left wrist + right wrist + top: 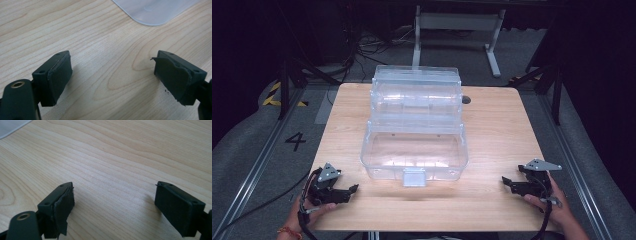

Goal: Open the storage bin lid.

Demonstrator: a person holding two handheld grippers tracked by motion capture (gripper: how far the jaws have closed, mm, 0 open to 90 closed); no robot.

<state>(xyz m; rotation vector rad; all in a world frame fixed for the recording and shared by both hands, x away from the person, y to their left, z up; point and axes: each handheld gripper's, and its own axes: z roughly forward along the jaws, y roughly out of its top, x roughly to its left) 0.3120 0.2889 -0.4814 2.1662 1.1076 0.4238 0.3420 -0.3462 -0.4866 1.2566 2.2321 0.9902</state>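
Observation:
A clear plastic storage box (414,150) stands in the middle of the wooden table (492,130), its lid (416,90) swung up at the back and a latch tab (414,176) at its front. My left gripper (354,190) rests near the table's front left corner, held by a hand, jaws wide apart with nothing between them. In the left gripper view my left gripper (112,75) hovers over bare wood, with a corner of the box (155,10) ahead. My right gripper (505,181) sits at the front right, open and empty. The right gripper view has my right gripper (113,202) over bare wood.
Grey floor with rails flanks the table, with a "4" mark (295,140) at the left. A white frame leg (492,50) and cables lie beyond the far edge. A small dark round spot (466,99) sits on the table behind the box.

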